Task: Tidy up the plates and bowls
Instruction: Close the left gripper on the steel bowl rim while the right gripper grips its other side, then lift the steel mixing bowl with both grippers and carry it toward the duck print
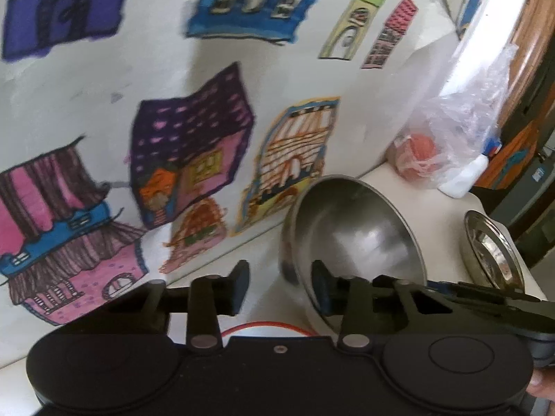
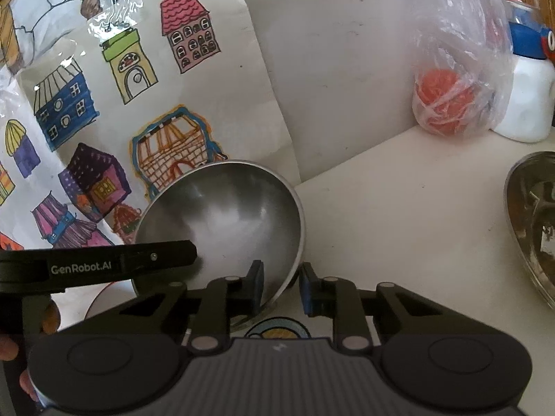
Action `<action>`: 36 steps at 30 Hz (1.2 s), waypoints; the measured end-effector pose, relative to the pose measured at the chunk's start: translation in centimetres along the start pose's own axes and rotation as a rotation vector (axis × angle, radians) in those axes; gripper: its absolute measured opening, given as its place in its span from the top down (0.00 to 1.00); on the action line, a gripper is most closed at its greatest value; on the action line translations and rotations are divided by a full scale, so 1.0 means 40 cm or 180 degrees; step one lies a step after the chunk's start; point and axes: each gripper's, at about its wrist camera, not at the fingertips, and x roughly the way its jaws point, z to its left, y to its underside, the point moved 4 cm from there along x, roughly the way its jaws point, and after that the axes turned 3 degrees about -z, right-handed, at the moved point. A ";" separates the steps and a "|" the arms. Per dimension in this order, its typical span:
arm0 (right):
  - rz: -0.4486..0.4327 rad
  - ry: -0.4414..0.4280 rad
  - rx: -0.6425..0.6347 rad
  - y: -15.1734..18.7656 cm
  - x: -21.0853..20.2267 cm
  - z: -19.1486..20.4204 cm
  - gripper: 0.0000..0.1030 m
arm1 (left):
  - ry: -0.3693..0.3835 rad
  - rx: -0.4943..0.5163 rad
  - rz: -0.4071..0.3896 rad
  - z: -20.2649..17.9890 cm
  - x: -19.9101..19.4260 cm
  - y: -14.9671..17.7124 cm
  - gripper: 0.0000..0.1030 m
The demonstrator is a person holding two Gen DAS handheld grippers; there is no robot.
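Steel, brushed and dull-shining, is what we are handling: a round bowl (image 2: pixel 222 228) tipped up on edge at the centre of the right view, its hollow facing us. We are working its rim from both sides. Our right gripper (image 2: pixel 281 286) is straddling the lower right rim, jaws parted with one pad inside the bowl and one outside, not visibly pinching yet. Our left gripper (image 1: pixel 279 282) is reaching in with jaws apart, its right finger inside the bowl (image 1: pixel 350 239) and its left finger out in the open. We judge the tilt is there to expose the thin rim for gripping. A second steel dish (image 2: pixel 534 222) is lying at the right edge on the pale, smooth counter (image 2: pixel 399 215). Behind, a crinkled clear bag (image 2: pixel 458 69) is holding something orange.
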 end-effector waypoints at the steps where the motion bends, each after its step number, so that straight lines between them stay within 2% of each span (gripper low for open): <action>1: -0.0008 0.0020 0.0006 0.001 -0.002 -0.002 0.80 | 0.0014 0.0031 0.0004 -0.008 0.000 -0.001 0.71; 3: -0.0032 0.0047 0.0037 0.001 -0.008 -0.007 0.82 | 0.0036 0.0069 0.0008 -0.018 -0.001 0.000 0.79; 7: -0.0127 0.0029 0.0091 -0.007 -0.044 -0.011 0.83 | 0.0013 0.0048 -0.0001 -0.028 -0.003 0.000 0.84; 13: -0.0335 0.0038 0.0029 -0.025 -0.153 0.010 0.83 | 0.0076 0.0021 -0.0157 -0.054 -0.055 -0.007 0.86; 21: -0.0382 -0.0125 0.0012 -0.007 -0.338 0.037 0.83 | 0.0218 0.0130 -0.0405 -0.143 -0.215 -0.011 0.86; 25: -0.0294 -0.0133 -0.0066 0.043 -0.416 0.057 0.83 | 0.0148 0.0091 -0.0241 -0.185 -0.293 0.033 0.86; 30: -0.0153 -0.0200 -0.0085 0.129 -0.487 0.076 0.83 | 0.0172 -0.0053 -0.0076 -0.203 -0.373 0.110 0.86; 36: 0.0068 -0.0303 -0.0092 0.239 -0.533 0.089 0.83 | 0.0132 0.0012 0.0044 -0.217 -0.448 0.206 0.86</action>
